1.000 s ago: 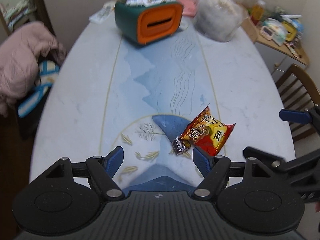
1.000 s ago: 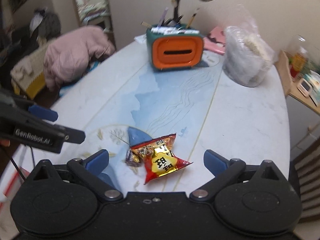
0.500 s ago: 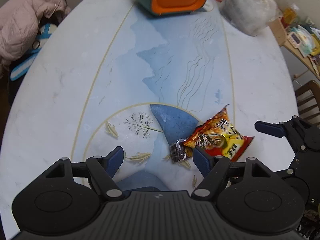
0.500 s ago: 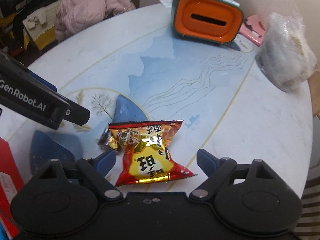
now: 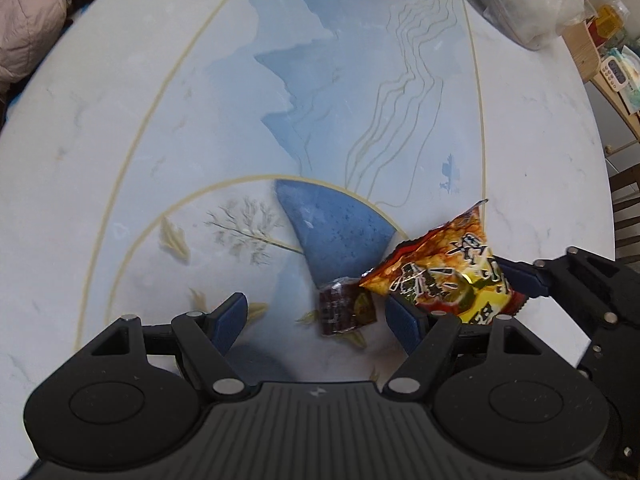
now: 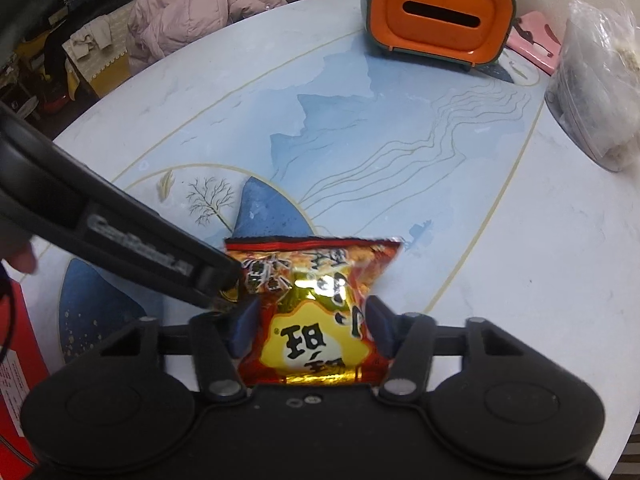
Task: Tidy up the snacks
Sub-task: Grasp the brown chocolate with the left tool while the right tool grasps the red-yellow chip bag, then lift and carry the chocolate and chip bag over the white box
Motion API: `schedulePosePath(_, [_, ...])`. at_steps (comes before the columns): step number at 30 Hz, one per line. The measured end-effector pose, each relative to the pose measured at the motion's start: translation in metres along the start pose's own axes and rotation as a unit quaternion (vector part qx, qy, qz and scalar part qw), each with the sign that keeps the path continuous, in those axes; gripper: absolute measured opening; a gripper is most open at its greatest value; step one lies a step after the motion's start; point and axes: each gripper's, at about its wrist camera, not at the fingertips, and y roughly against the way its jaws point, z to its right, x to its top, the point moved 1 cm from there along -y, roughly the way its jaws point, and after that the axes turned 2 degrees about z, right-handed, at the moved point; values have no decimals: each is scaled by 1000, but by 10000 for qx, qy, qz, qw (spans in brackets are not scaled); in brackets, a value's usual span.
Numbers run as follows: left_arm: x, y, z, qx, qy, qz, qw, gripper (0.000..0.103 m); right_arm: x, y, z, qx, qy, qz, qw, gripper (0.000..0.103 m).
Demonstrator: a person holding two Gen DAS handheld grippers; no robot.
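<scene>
Clamping snack packet (image 6: pixel 316 316) in right gripper (image 6: pixel 312 326) jaws, closing | long axis runs away | left gripper (image 5: pixel 316 322) released

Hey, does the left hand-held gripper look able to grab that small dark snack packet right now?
Probably yes. The left hand-held gripper stands open with the small dark packet between its fingers, lying on the table. The big red bag touches it, though.

One red-yellow snack packet (image 6: pixel 316 312), one small dark candy (image 5: pixel 346 311), one orange-fronted box (image 6: pixel 438 20), one clear bag (image 6: pixel 596 80)
</scene>
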Motion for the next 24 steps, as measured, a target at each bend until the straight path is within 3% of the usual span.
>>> schedulePosePath(10, [0, -24, 9, 246, -19, 24, 9997, 73, -16, 8, 17, -69, -355, 39, 9993, 50])
schedulePosePath(11, [0, -24, 10, 283, -35, 57, 9996, 71, -17, 9, 17, -76, -362, 52, 9993, 50])
schedulePosePath(17, [-1, -21, 11, 253, -131, 170, 9994, 34, -21, 11, 16, -116, -470, 66, 9988, 49])
schedulePosePath(24, [-5, -8, 8, 381, -119, 300, 9988, 34, -24, 24, 13, -200, -860, 196, 9959, 46])
